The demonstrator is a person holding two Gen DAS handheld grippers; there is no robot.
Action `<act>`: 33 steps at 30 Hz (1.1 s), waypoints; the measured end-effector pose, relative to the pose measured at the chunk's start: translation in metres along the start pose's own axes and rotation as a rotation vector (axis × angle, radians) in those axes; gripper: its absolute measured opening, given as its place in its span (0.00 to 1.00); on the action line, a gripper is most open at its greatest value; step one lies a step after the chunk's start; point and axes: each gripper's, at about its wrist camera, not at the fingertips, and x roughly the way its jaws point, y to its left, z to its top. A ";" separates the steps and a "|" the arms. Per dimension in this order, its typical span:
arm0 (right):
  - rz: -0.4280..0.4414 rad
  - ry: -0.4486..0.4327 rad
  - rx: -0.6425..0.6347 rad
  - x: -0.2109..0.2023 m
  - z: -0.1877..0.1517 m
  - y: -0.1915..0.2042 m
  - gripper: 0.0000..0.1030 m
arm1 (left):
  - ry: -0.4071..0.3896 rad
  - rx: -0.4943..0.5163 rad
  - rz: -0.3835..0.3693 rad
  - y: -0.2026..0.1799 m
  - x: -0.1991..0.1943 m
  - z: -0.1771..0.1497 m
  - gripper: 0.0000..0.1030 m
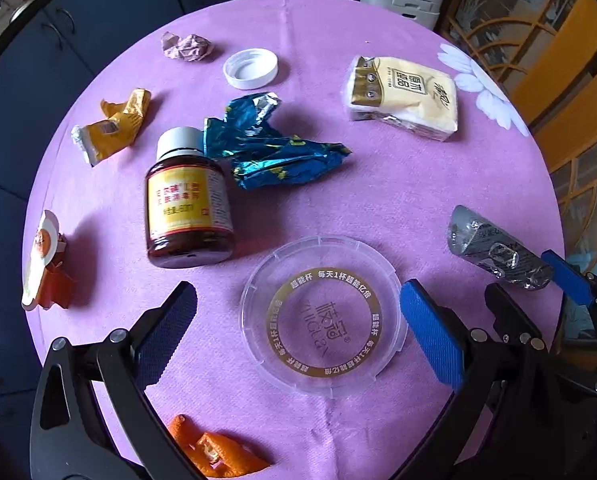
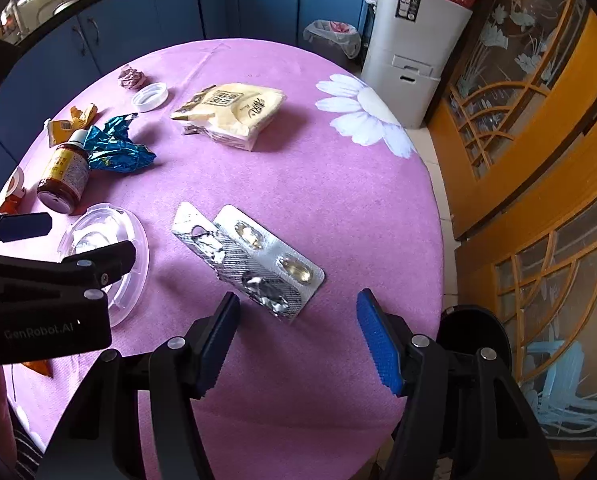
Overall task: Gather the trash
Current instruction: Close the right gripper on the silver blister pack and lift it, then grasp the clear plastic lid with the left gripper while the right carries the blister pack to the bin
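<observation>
On the round pink surface (image 2: 338, 200), the used blister pack (image 2: 248, 260) lay flat just ahead of the right tool (image 2: 298, 336), whose blue pads stood wide apart and held nothing. The pack's long axis ran diagonally, from far-left to near-right, so its near end sat between the open pads and slightly left of centre. The left tool (image 1: 298, 332), also spread and empty, hung over the clear plastic lid (image 1: 322, 320), with the blister pack well off to its right. By this layout the right hand was clearly nearer the pack; closing across its narrow width would probably call for a slight turn of the wrist.
</observation>
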 end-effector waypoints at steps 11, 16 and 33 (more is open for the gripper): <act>0.087 -0.061 0.039 -0.019 0.007 -0.009 0.05 | -0.013 0.011 -0.050 0.010 -0.019 -0.015 0.24; 0.083 -0.088 0.052 -0.032 0.009 -0.012 0.05 | -0.021 -0.007 -0.067 0.022 -0.028 -0.019 0.13; 0.117 -0.087 0.055 -0.035 0.002 -0.006 0.05 | -0.124 -0.010 0.006 0.046 -0.052 -0.035 0.97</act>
